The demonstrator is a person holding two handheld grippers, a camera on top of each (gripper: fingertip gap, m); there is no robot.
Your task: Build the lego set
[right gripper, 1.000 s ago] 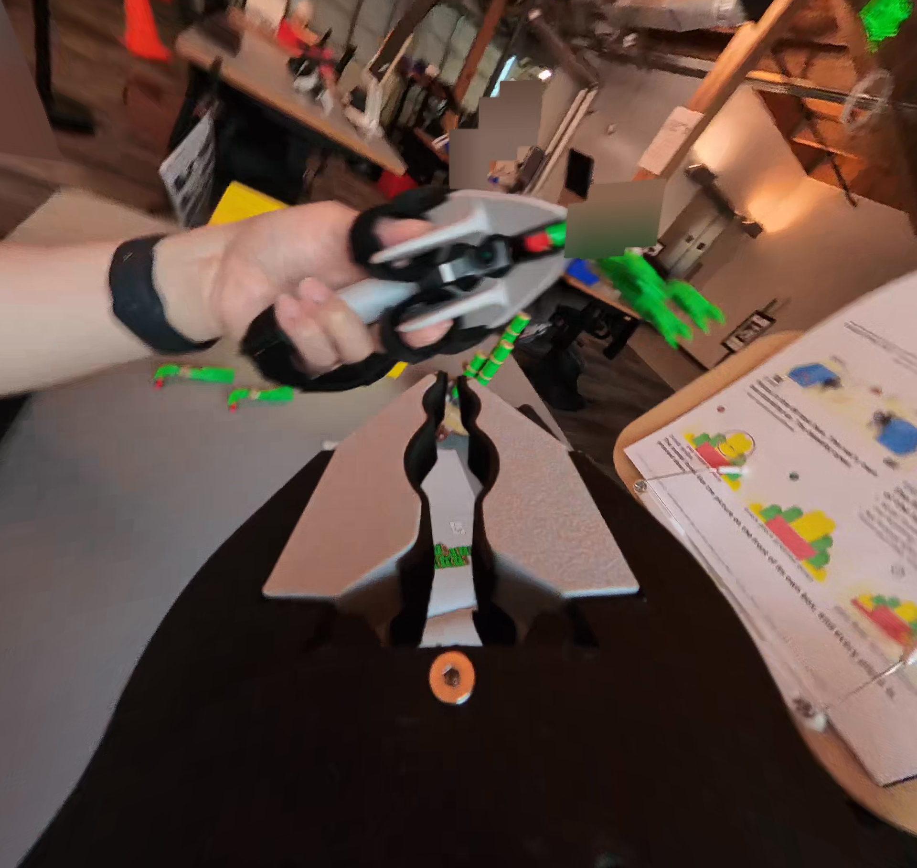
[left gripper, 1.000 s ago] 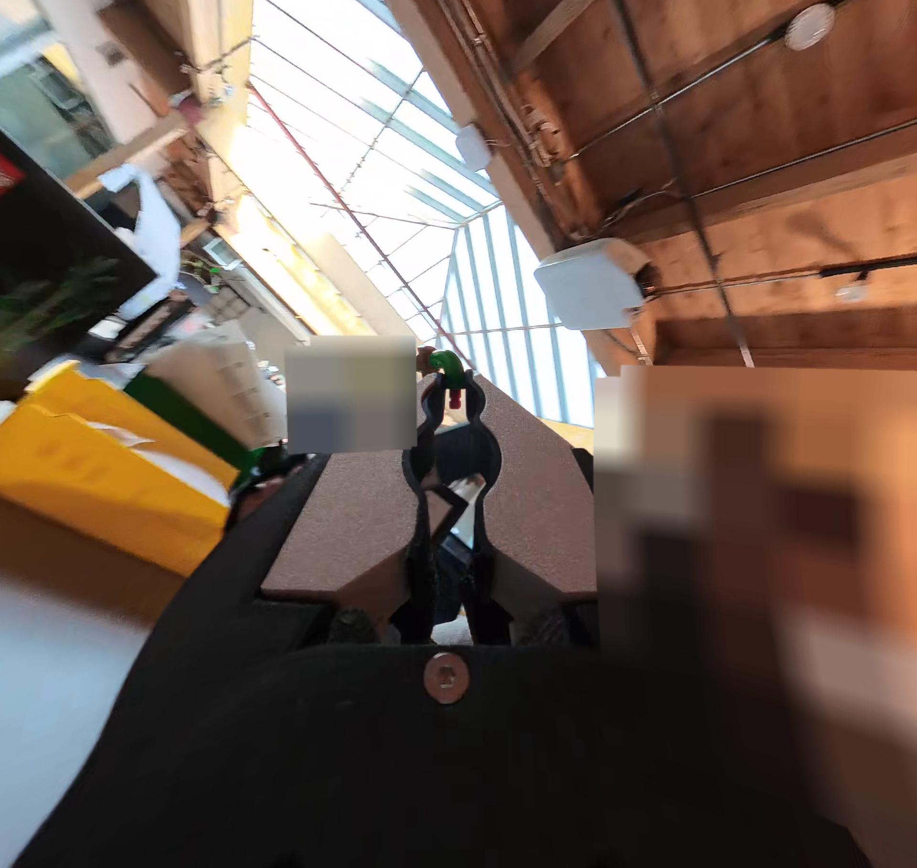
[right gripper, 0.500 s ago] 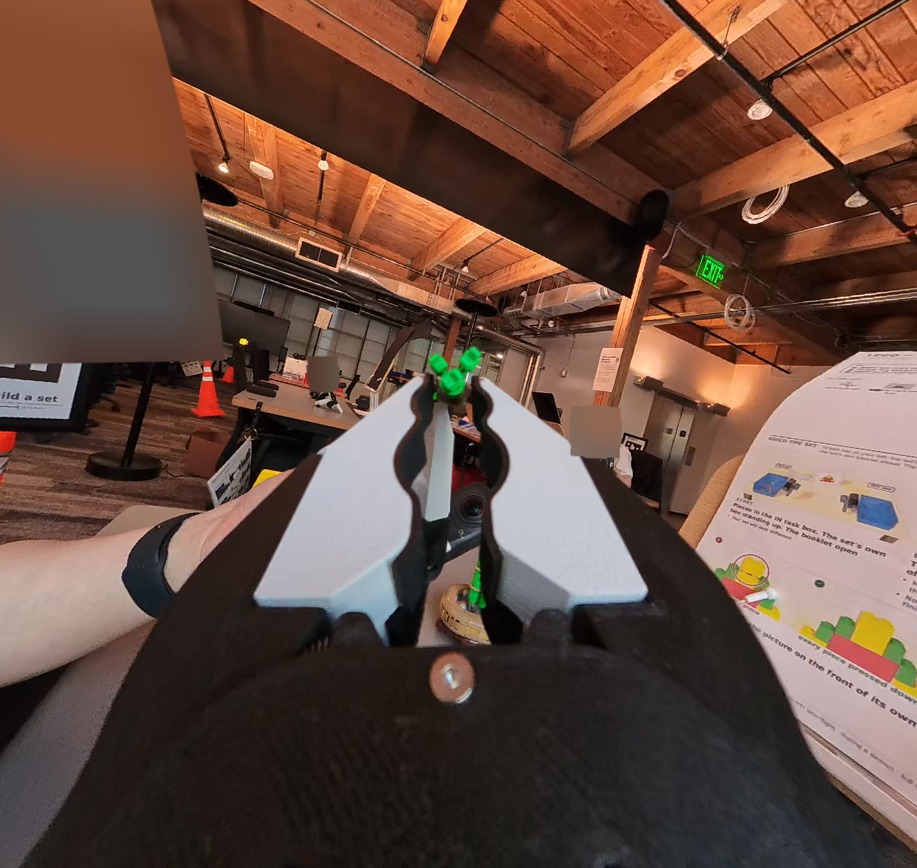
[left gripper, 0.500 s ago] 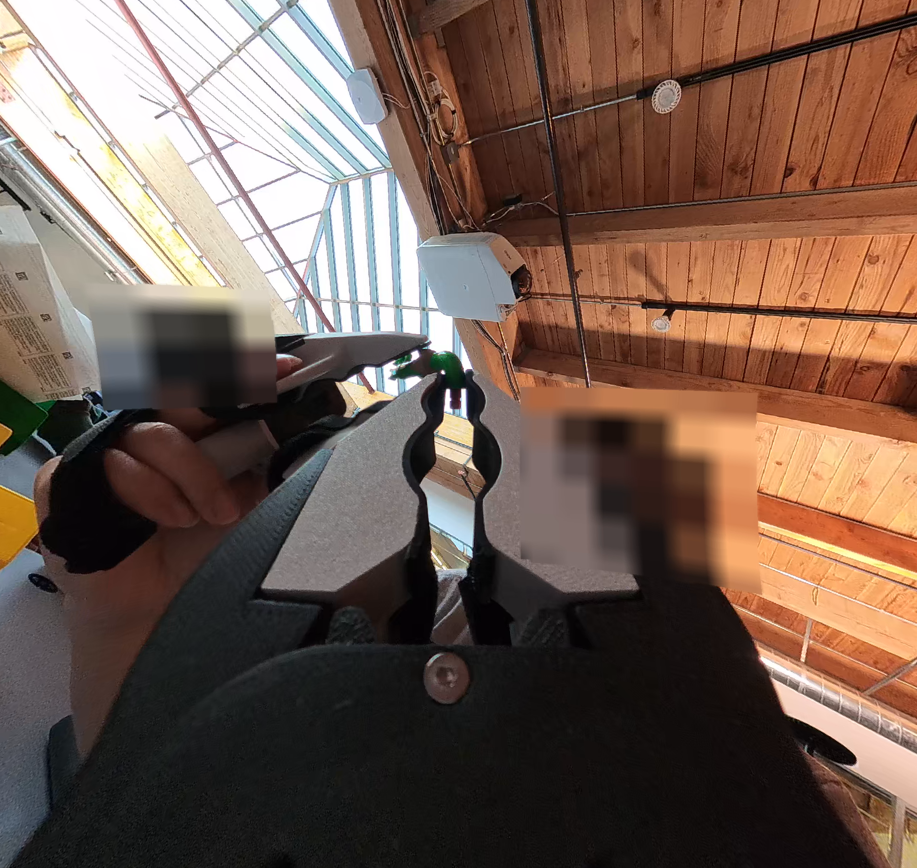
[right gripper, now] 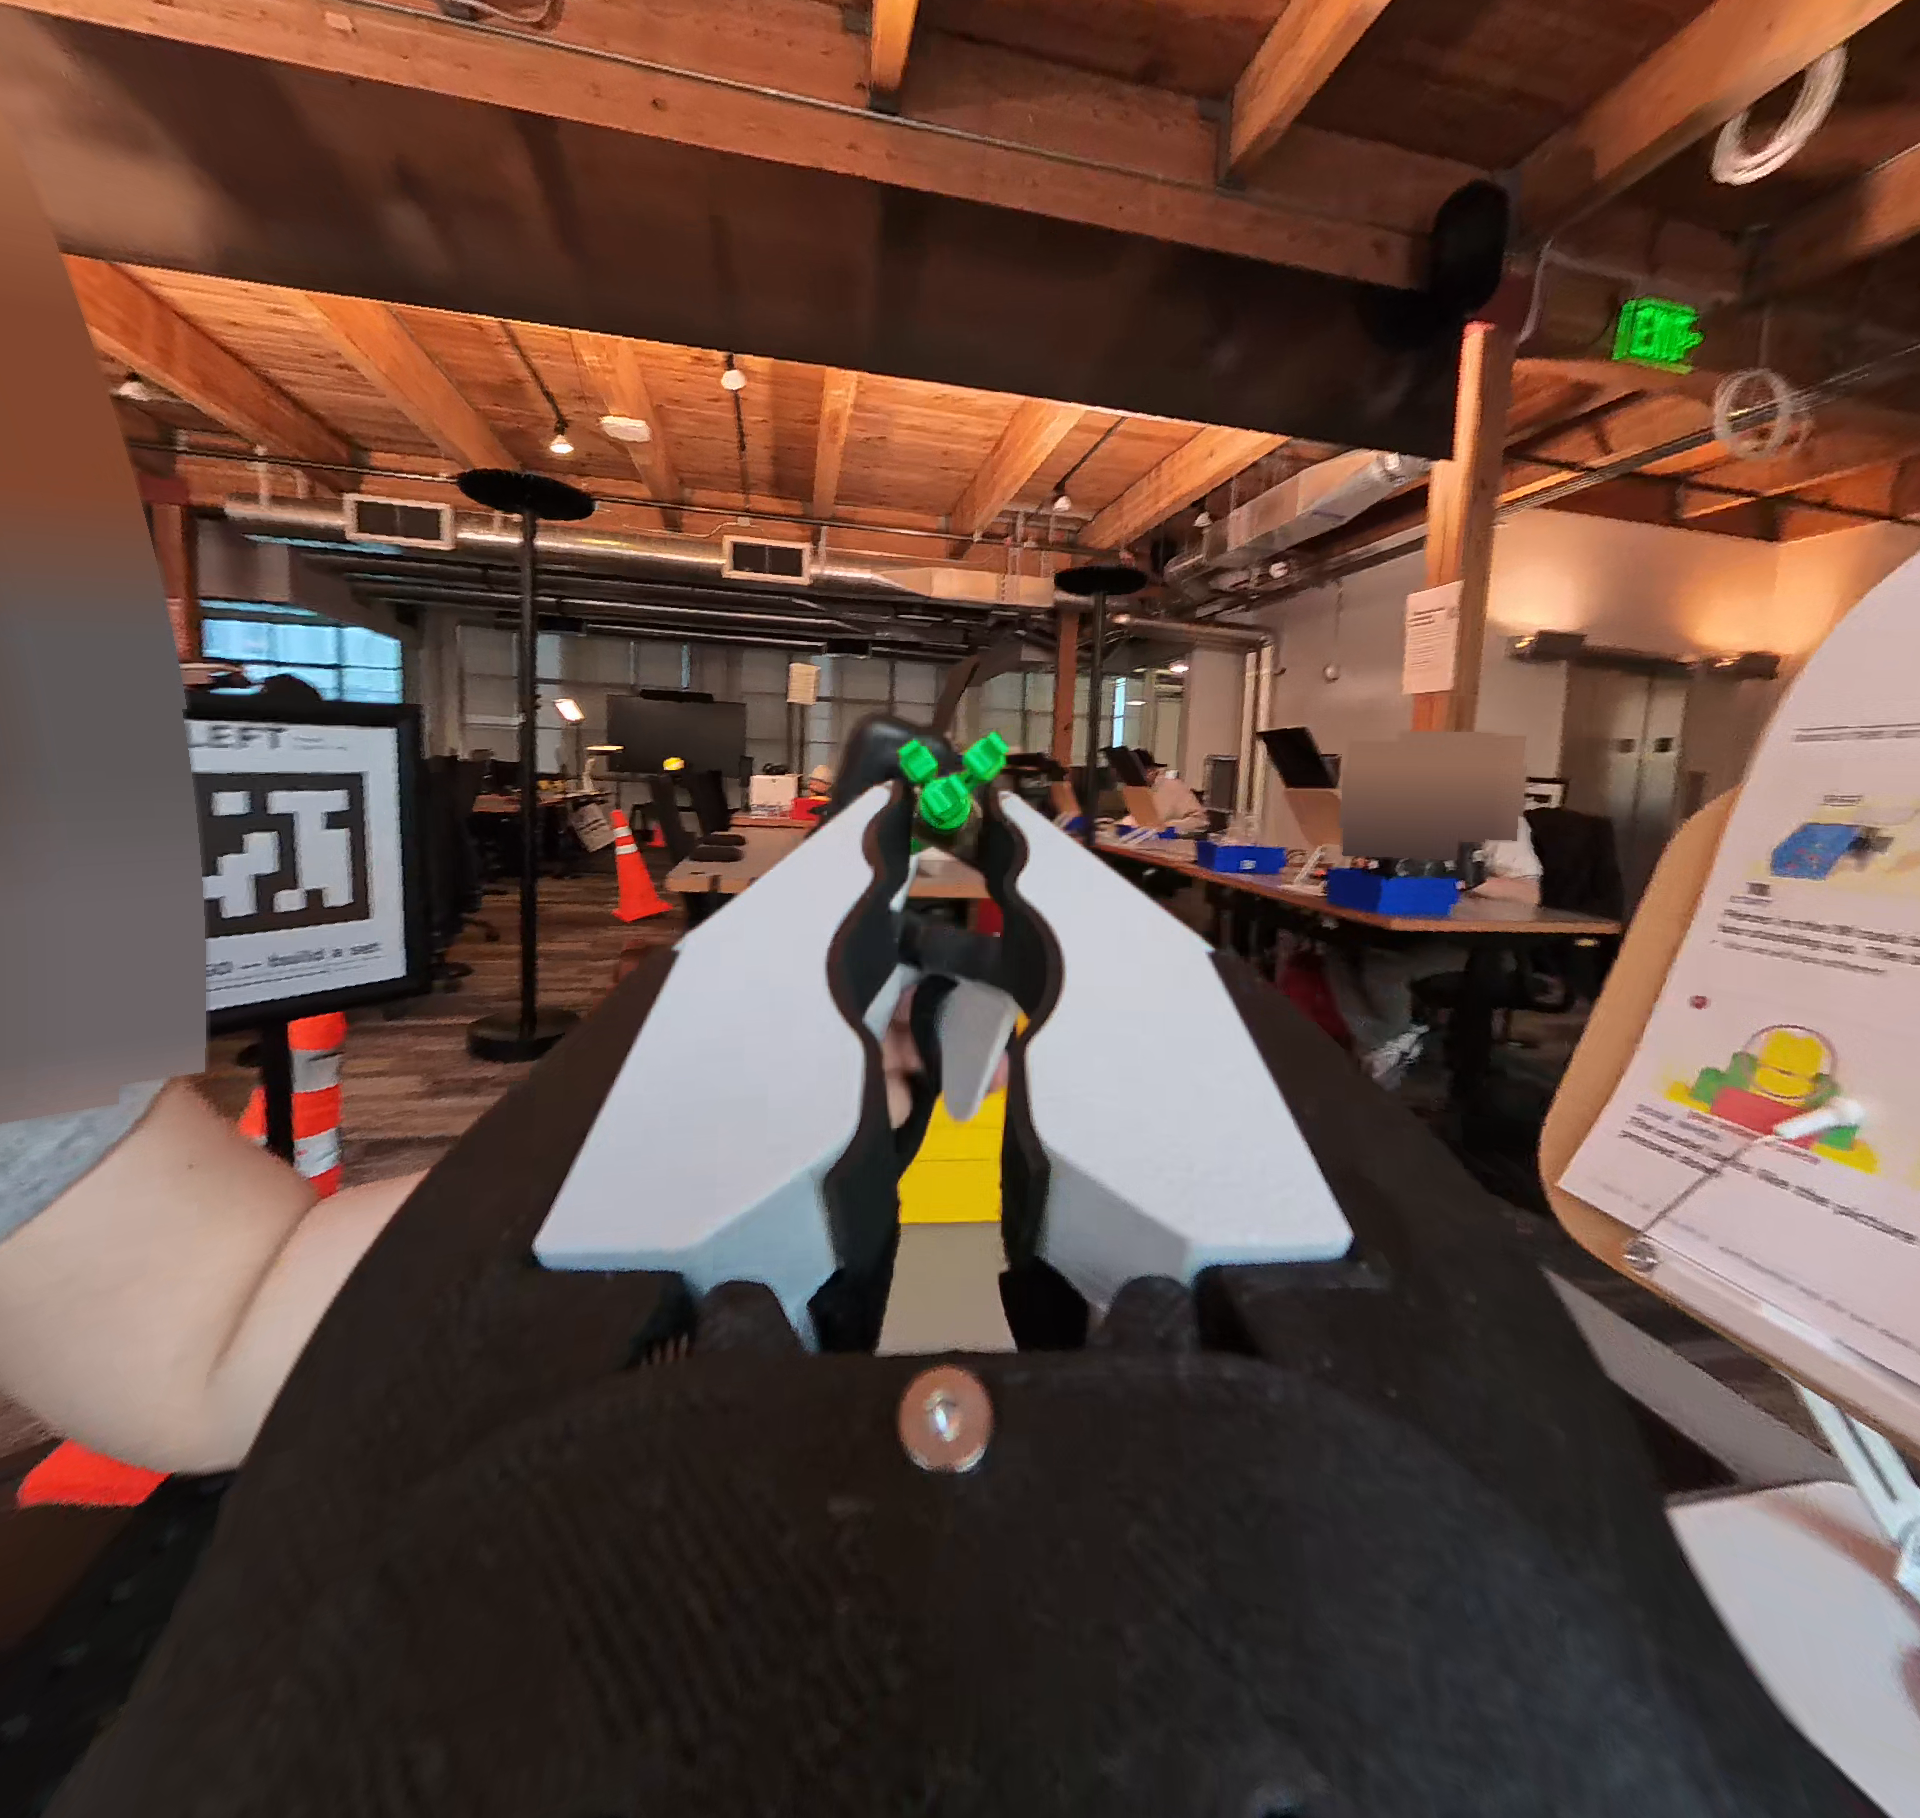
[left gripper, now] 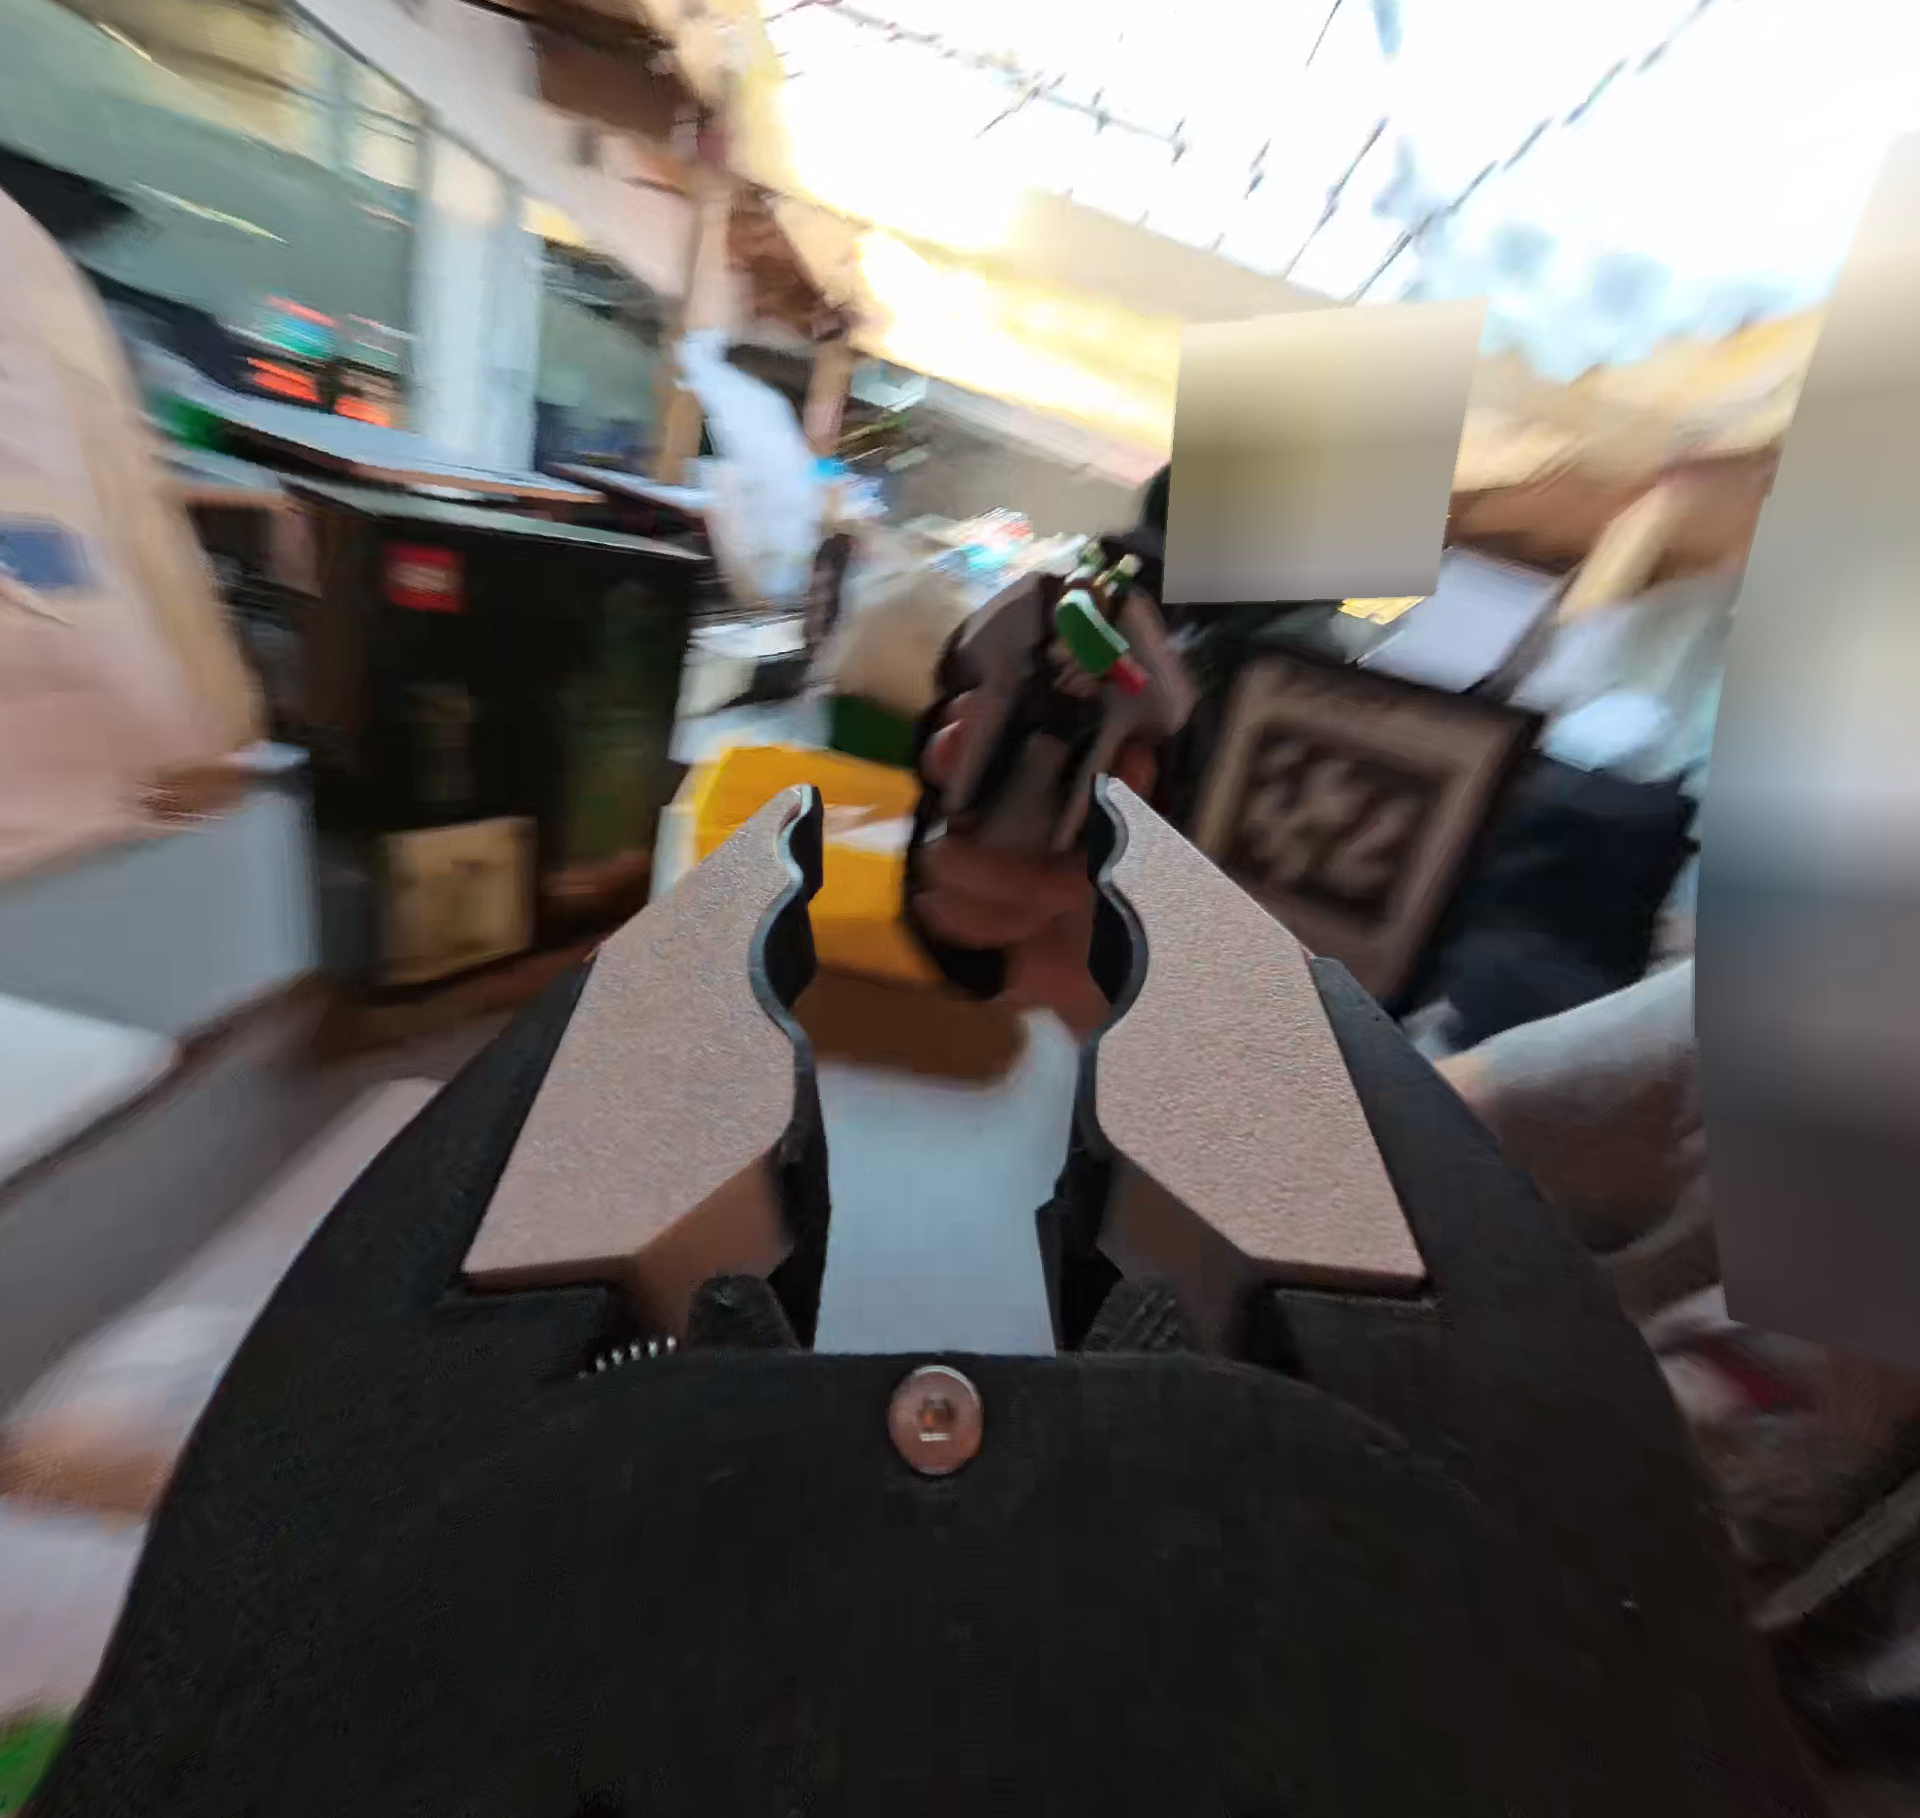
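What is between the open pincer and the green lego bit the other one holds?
Nothing visible does. The left gripper, jaws apart and empty, faces the green piece across open air. The right gripper is shut on that piece, so only its jaws and the hand below crowd it. The left view is blurred.

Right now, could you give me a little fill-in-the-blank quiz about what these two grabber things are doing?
1. The left gripper is ____, with nothing between its fingers.
2. The right gripper is pinching a small ____ lego piece at its tips.
3. A sheet of building instructions stands to the ____ of the right gripper.
4. Both grippers are held by a ____, not a robot arm.

Missing words: open; green; right; person
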